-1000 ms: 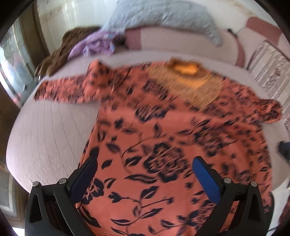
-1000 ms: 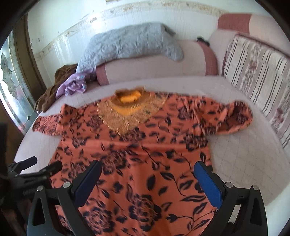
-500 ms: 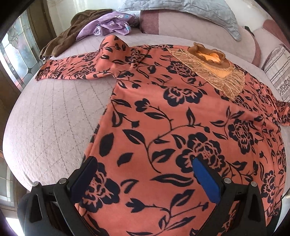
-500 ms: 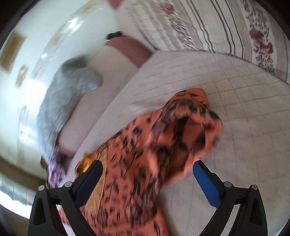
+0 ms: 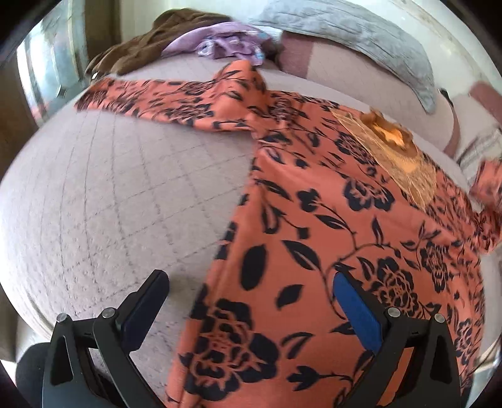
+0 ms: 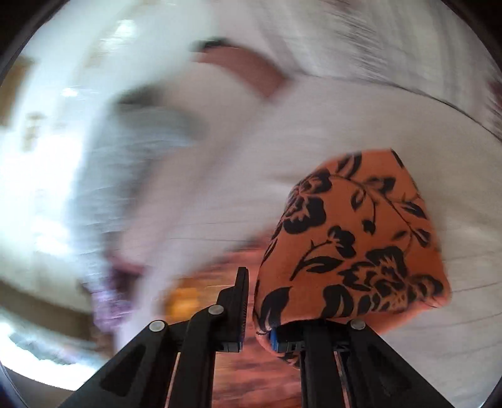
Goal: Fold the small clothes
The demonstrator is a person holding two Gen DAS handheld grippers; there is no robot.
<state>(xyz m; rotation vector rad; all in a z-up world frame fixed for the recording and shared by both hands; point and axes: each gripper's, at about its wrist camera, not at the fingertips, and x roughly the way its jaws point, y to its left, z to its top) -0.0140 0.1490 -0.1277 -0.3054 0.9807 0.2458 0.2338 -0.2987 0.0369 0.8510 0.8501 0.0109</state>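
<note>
R jaws pinching floral sleeve (image 6: 354, 238), L gripper (image 5: 251, 314) wide, quilted bed (image 5: 125, 194)

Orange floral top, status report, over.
Left gripper open over the hem. Right gripper shut on the sleeve. Orange floral top spread flat, unfolded. Nothing blocking.

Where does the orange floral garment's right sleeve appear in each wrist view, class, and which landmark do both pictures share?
Left wrist view: the right sleeve is at the far right edge, lifted off the quilted bed cover.
Right wrist view: the sleeve fills the lower right, draped over the right gripper, whose jaws are nearly closed on it.
Shared landmark: the grey quilt, blurred at.
</note>
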